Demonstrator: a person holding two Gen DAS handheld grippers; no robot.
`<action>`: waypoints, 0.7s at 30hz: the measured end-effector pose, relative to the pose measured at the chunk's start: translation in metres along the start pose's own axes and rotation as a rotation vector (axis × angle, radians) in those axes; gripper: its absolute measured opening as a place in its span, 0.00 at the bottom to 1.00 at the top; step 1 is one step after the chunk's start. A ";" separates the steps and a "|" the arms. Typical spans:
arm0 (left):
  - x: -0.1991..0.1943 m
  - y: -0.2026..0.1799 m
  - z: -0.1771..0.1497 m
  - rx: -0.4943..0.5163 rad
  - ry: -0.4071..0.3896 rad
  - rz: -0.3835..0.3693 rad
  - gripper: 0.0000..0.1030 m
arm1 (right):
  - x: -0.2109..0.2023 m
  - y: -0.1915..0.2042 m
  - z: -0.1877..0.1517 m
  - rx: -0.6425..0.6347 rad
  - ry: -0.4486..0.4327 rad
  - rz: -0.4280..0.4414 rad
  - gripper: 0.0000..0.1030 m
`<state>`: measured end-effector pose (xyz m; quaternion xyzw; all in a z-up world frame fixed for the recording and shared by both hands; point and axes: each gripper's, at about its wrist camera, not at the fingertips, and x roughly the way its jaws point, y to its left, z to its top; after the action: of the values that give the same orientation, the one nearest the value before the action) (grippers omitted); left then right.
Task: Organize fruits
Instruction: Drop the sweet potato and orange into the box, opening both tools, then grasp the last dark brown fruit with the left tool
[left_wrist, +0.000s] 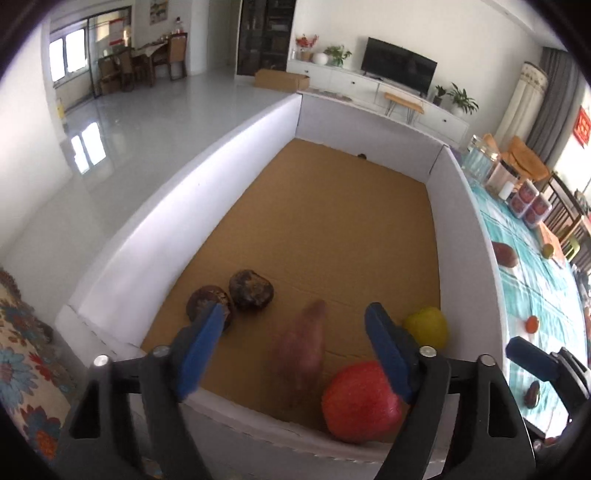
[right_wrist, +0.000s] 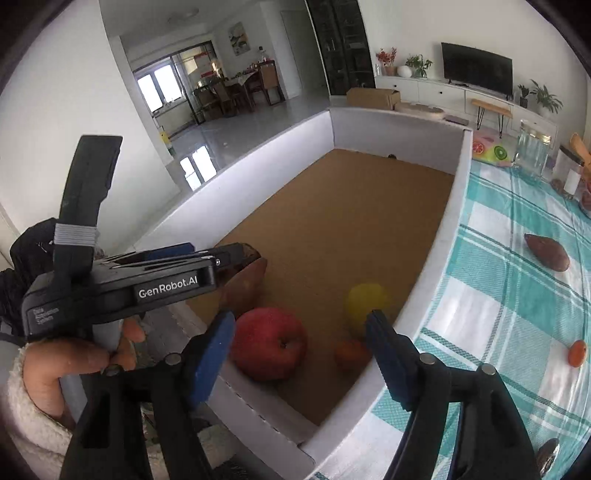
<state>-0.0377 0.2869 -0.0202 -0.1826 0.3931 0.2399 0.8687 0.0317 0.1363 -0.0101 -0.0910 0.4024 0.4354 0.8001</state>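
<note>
Both hand-held grippers hover over the near end of the white box (left_wrist: 229, 147), jaws released and empty. Left hand-held gripper (left_wrist: 295, 347): a blurred sweet potato (left_wrist: 301, 350) lies beneath it. Right hand-held gripper (right_wrist: 299, 354): above the red apple (right_wrist: 269, 343), yellow fruit (right_wrist: 365, 299) and small orange (right_wrist: 351, 354) — collected lower centre. Another sweet potato (right_wrist: 546, 251) and orange (right_wrist: 577, 352) wait on the desk (right_wrist: 491, 280), right of frame.

In the left wrist view the sweet potato (left_wrist: 301, 350) at lower centre is smeared by blur, its outline soft. The left blue pad hides part of one dark round fruit (left_wrist: 207, 302), and the right pad covers the red apple's (left_wrist: 358, 402) upper right edge. In the right wrist view the left tongs (right_wrist: 207, 258) hide most of that sweet potato; the yellow fruit (right_wrist: 365, 295) is blurred.
</note>
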 end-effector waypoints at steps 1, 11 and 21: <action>-0.001 -0.004 0.001 0.008 -0.013 -0.003 0.81 | -0.006 -0.009 0.000 0.012 -0.020 -0.016 0.73; -0.016 -0.071 -0.007 0.144 -0.024 -0.154 0.81 | -0.069 -0.138 -0.051 0.333 -0.159 -0.225 0.83; -0.045 -0.153 -0.035 0.374 -0.020 -0.300 0.81 | -0.120 -0.289 -0.154 0.675 -0.186 -0.489 0.83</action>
<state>0.0015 0.1318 0.0122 -0.0727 0.3907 0.0330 0.9171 0.1316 -0.1900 -0.0842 0.1230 0.4150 0.0830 0.8976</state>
